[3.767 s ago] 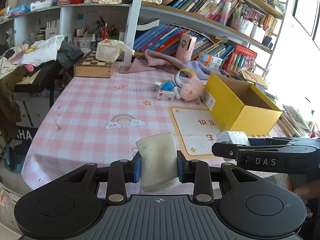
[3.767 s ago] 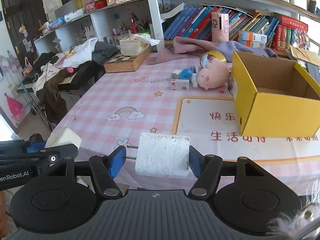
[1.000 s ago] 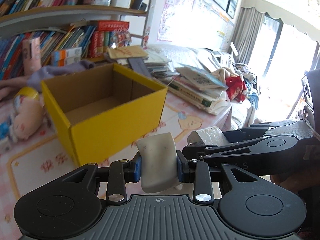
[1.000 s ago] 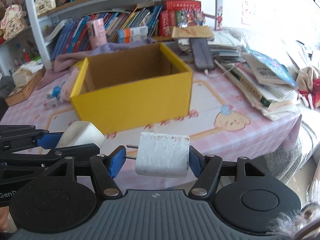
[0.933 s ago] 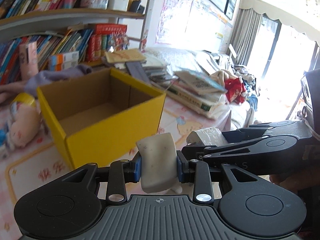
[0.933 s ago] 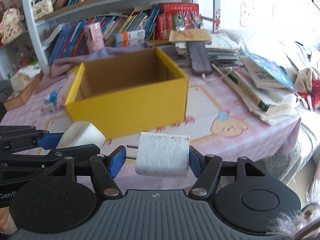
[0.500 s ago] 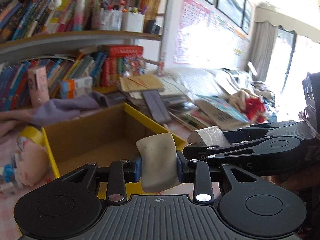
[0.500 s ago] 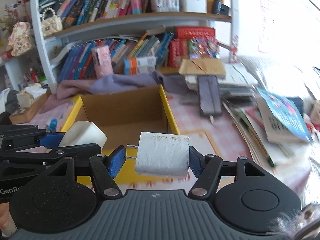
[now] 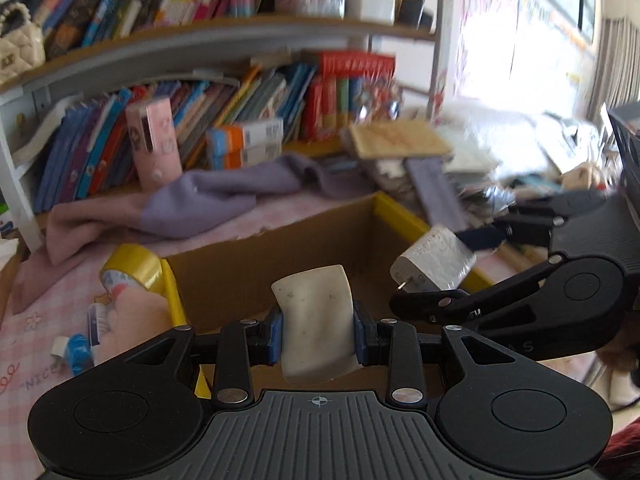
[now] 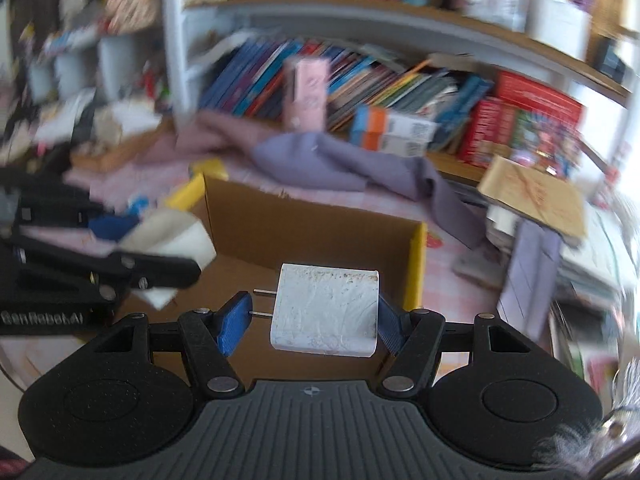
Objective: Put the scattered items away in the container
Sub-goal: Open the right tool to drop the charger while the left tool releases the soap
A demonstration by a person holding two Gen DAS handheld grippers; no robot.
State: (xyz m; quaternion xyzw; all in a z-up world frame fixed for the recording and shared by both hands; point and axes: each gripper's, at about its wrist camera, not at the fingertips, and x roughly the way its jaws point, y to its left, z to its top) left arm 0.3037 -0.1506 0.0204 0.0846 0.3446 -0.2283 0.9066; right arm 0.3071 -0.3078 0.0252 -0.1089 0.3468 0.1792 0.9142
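We were at the drop-off step — both loads hung over the open box (image 9: pixel 280 264). Our left gripper (image 9: pixel 316 336) was clamped narrow on the pale block (image 9: pixel 316 320); our right gripper (image 10: pixel 316 320) pinched the plug (image 10: pixel 326 312) end to end, prongs against one pad. Next, we judged, came opening each pair of fingers so both fell inside, clear of the yellow rim.

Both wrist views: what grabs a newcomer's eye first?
The yellow box, open and empty-looking, sits just beyond both grippers. The left gripper is shut on a cream, speckled bar; the right gripper pinches a white plug adapter, prongs pointing left. Behind them runs a crowded bookshelf.
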